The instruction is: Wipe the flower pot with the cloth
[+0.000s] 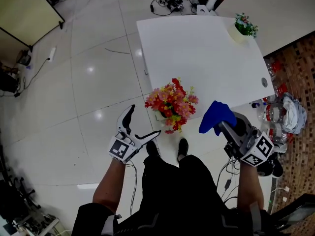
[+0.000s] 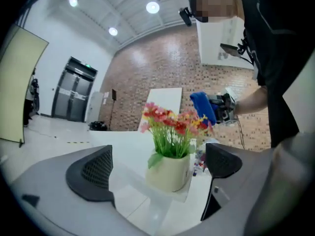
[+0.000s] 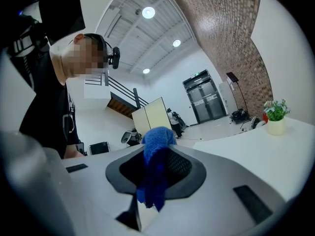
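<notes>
A white counter (image 1: 197,53) stands on a glossy pale tiled floor (image 1: 88,82), in a room with a brick wall (image 2: 162,68), a dark double door (image 2: 74,90) and round ceiling lights (image 2: 152,7). Far beyond both tools, at the counter's distant corner, sits a small green plant (image 1: 244,26) in a pale pot. Cables (image 1: 170,1) lie tangled on the floor past the counter's far end.

The left tool (image 1: 144,120) is held with its jaws wide apart and nothing between them; it touches nothing. Ahead of it and slightly to its right, at the counter's near corner, stands the cream flower pot (image 2: 170,173), filled with red, pink and yellow flowers (image 1: 171,103) on green stems. In the left gripper view the pot shows through the gap between the jaws, beyond their tips.

The right tool (image 1: 220,125) is clamped on a blue cloth (image 3: 155,166), which bunches above the closed jaws and hangs below them. The pot lies to this tool's left, apart from the cloth, between the two tools
</notes>
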A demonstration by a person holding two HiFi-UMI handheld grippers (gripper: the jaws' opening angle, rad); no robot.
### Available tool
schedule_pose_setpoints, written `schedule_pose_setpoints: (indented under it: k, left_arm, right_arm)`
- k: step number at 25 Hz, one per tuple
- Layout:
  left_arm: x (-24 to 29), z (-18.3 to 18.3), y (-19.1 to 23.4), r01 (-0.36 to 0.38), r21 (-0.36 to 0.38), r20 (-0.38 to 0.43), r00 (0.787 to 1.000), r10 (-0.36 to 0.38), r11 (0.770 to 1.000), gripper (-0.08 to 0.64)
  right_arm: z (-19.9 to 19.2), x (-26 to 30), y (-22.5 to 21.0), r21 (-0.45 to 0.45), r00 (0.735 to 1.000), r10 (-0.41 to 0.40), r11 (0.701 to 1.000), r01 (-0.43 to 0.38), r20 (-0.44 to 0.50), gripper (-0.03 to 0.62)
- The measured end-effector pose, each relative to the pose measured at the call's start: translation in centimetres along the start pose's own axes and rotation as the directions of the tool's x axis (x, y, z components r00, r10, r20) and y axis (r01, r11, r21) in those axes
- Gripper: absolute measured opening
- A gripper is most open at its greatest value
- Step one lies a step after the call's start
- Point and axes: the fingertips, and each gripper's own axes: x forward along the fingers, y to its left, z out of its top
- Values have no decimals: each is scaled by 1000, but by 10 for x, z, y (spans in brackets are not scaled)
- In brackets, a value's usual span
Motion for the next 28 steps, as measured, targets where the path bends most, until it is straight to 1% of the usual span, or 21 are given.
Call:
schedule_pose_setpoints:
  k: [2, 4, 6, 8, 10, 12, 14, 16, 17, 18, 20, 23, 24, 26, 28]
  left_arm:
    - [-24, 26, -1, -49, -34, 16, 999, 50, 998, 593]
    - [-42, 51, -8, -55, -42, 31, 998, 57, 998, 524]
    - [-53, 71, -23, -41, -19, 35, 999, 41, 999, 510]
    - [-60, 89, -40, -40, 9, 46, 998, 39, 999, 439]
    - [-64, 108, -58, -61, 31, 78, 995, 58, 998, 420]
    - [-67, 124, -82, -89, 64, 105, 991, 82, 994, 324]
    - [-71, 140, -108, -124, 88, 132, 985, 112, 988, 277]
    - [-72, 156, -133, -179, 84, 184, 970, 161, 980, 195]
    - [-71, 163, -147, -208, 72, 214, 959, 188, 976, 90]
    - [-69, 170, -161, -231, 56, 238, 948, 212, 971, 2]
    - [-68, 180, -193, -265, 36, 267, 932, 246, 964, 2]
    - [-69, 189, -233, -327, 32, 267, 913, 307, 944, 2]
    - [-69, 192, -246, -341, 36, 257, 912, 321, 939, 2]
    - [-73, 194, -270, -357, 54, 219, 915, 338, 932, 2]
    - [-84, 199, -289, -368, 60, 193, 916, 351, 928, 2]
  right_arm:
    - [13, -2, 2, -2, 1000, -11, 1000, 11, 27, 71]
    - [23, -4, 3, -5, 998, -23, 1000, 24, 52, 71]
    - [29, -10, 7, -17, 997, -20, 1000, 22, 68, 71]
    - [33, -18, 14, -42, 997, 3, 999, 0, 74, 71]
    - [37, -30, 21, -66, 996, 41, 997, -36, 80, 71]
    - [41, -46, 29, -75, 992, 86, 994, -80, 93, 72]
    - [46, -64, 38, -81, 986, 131, 989, -123, 104, 71]
    - [53, -83, 39, -102, 979, 175, 981, -164, 107, 71]
    - [57, -93, 37, -115, 974, 199, 976, -187, 106, 71]
    - [60, -103, 35, -125, 969, 225, 969, -211, 104, 71]
    - [65, -125, 36, -133, 955, 280, 954, -267, 96, 71]
    - [74, -151, 44, -127, 936, 335, 938, -322, 105, 71]
    - [76, -158, 49, -122, 934, 340, 937, -327, 109, 71]
    - [73, -172, 63, -120, 935, 341, 937, -329, 98, 71]
    - [71, -183, 81, -139, 938, 336, 936, -323, 83, 71]
